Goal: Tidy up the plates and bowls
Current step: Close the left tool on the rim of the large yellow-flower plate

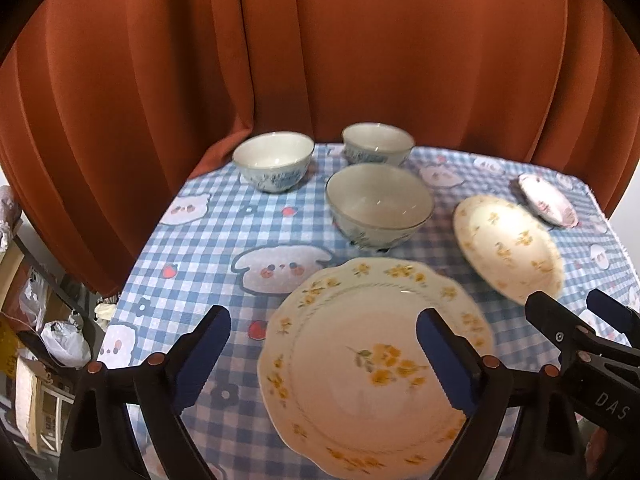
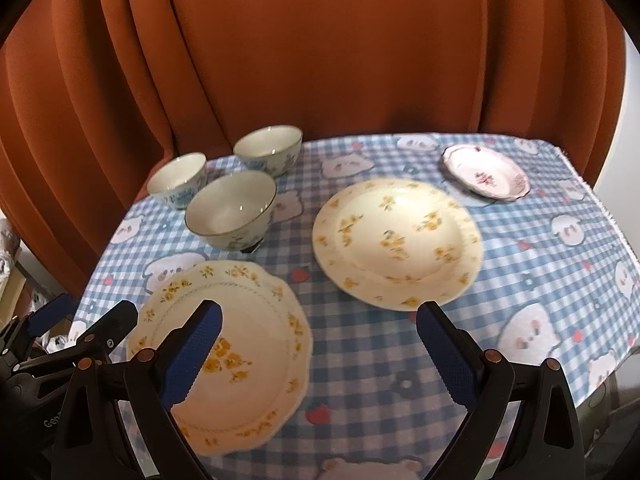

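**Three bowls, three plates, both claws empty**

Three bowls are sitting grouped ahead of the claws: big bowl (image 1: 379, 205), two smaller bowls (image 1: 273, 161) (image 1: 377, 145) behind it. Three plates: scalloped yellow-flower plate (image 1: 360, 368) lying under the left gripper (image 1: 324, 356), round yellow-flower plate (image 2: 396, 240) just ahead of the right gripper (image 2: 320, 354), small pink plate (image 2: 486, 178) far right. Both claws are hovering wide open, gripping and touching nothing, over the checked tablecloth (image 2: 532, 276).

Warm dim indoor light, soft shadows; motion blur throughout; fisheye bending, dark corners.
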A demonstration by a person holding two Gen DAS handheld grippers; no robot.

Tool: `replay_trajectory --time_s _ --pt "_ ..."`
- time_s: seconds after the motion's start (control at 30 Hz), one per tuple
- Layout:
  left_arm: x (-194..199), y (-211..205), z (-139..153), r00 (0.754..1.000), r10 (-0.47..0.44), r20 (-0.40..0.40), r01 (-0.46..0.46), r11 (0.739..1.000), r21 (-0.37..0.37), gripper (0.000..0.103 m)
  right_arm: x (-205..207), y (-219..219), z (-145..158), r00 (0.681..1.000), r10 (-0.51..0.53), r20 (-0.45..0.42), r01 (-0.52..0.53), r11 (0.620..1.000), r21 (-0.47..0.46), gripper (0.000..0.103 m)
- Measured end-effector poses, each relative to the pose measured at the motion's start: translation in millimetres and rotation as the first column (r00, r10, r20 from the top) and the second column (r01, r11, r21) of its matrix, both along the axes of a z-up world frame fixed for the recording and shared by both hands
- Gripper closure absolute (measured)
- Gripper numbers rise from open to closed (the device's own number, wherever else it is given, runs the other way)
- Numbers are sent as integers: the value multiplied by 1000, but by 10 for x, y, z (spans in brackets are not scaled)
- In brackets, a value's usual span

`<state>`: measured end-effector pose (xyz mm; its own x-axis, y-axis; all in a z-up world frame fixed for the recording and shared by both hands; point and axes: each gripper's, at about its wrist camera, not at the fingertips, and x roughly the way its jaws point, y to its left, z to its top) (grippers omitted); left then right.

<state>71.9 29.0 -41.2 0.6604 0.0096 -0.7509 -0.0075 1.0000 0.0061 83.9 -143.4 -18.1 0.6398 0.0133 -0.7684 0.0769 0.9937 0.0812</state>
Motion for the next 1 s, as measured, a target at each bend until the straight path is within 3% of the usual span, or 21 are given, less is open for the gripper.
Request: replay_trajectory --time_s 0.5,0.7,1.0 --pt "448 234 -819 977 -35 -210 31 999 -23 22 480 362 -864 974 -23 -226 25 1000 8 21" --pt "544 232 -927 965 -77 -250 61 996 -71 29 563 412 -1034 958 -25 -287 28 1000 6 32" --pt "617 236 -948 957 -107 -270 81 991 -107 31 650 421 -1089 946 -50 -320 51 999 -6 35"
